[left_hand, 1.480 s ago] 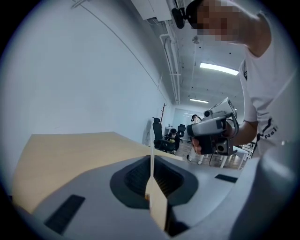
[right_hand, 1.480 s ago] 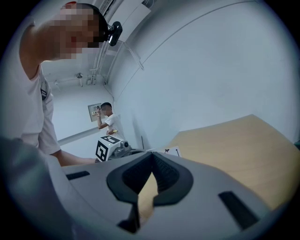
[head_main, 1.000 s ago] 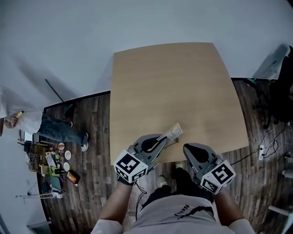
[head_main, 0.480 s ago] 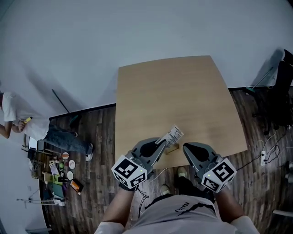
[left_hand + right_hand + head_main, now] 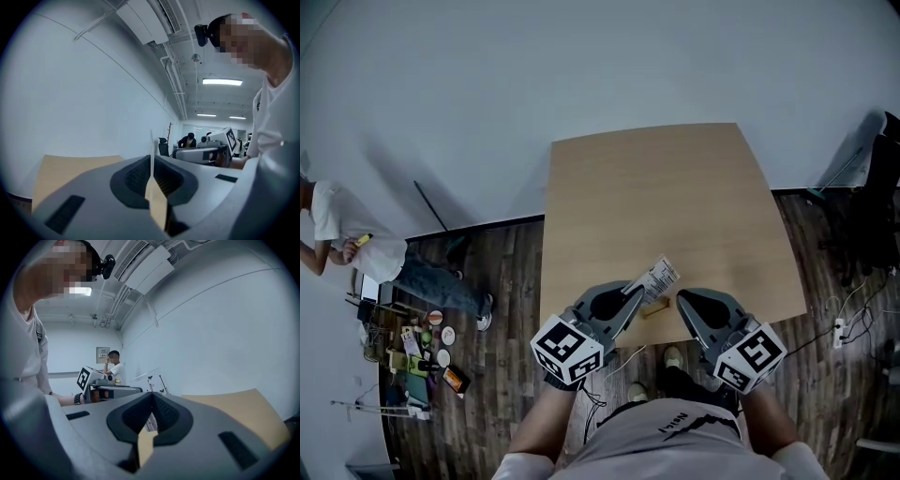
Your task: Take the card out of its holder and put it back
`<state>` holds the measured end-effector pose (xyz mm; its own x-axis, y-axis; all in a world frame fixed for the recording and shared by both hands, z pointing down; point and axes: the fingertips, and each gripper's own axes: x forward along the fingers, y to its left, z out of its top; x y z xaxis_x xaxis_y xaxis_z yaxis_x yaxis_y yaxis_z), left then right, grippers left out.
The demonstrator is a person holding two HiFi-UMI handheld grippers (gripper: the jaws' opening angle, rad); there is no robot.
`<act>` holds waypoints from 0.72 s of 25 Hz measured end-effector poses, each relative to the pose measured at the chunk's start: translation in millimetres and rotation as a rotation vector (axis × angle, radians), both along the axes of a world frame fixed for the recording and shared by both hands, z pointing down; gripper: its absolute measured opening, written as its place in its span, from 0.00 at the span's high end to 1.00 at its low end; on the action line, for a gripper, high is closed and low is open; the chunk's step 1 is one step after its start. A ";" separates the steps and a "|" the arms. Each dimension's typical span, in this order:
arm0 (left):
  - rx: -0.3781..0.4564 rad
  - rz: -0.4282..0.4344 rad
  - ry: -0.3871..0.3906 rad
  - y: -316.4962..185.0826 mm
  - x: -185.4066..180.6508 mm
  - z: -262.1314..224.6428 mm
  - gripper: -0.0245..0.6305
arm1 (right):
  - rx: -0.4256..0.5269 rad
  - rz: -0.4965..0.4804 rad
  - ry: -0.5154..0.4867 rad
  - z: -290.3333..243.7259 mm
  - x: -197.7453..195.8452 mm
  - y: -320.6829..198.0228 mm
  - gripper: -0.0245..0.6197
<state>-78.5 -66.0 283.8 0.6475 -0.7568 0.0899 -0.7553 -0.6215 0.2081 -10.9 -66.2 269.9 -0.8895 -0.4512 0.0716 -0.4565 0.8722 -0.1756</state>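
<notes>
In the head view my left gripper [image 5: 630, 289] is shut on the lower end of a white printed card [image 5: 657, 277], which sticks out up and to the right above the wooden table [image 5: 656, 187]. The small wooden card holder [image 5: 654, 307] lies on the table near its front edge, between the two grippers and below the card. In the left gripper view the card [image 5: 151, 150] shows edge-on, pinched between the pads. My right gripper [image 5: 682, 302] hovers to the right of the holder, and in its own view it [image 5: 152, 397] is shut with nothing in it.
The table's front edge runs just under both grippers. On the dark wood floor to the left are a person [image 5: 356, 253] and several small items [image 5: 422, 352]. A dark chair [image 5: 877, 197] and cables [image 5: 848, 314] are at the right. A white wall is behind.
Both grippers have risen, and the card has come up with the left one, so the gap between the card and the holder is wider. The person at the left has shifted.
</notes>
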 end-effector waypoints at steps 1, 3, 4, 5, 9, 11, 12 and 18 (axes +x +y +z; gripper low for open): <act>-0.001 -0.001 0.001 -0.2 0.6 -0.4 0.92 | 0.000 -0.001 0.001 -0.1 0.7 0.1 0.94; -0.004 -0.001 0.000 1.4 3.5 -0.7 0.92 | -0.002 0.001 0.005 -0.3 4.2 2.0 0.94; -0.006 0.000 -0.002 2.9 3.9 -0.4 0.92 | -0.003 0.003 0.006 -0.5 5.3 3.7 0.94; -0.008 0.003 -0.005 3.8 3.0 0.5 0.92 | -0.003 0.006 0.008 -1.0 5.5 4.6 0.94; -0.013 0.017 -0.035 -5.2 -4.8 11.1 0.92 | 0.002 0.019 0.008 -1.0 3.6 -3.8 0.94; -0.019 0.031 -0.055 -9.0 -3.3 22.1 0.92 | -0.008 0.028 0.012 4.2 7.0 -6.9 0.94; -0.023 0.040 -0.064 -9.9 -0.9 29.0 0.92 | -0.014 0.033 0.014 7.9 9.9 -7.4 0.94; -0.057 0.119 -0.112 -13.0 7.1 79.3 0.92 | -0.055 0.050 0.023 32.7 16.2 -7.8 0.94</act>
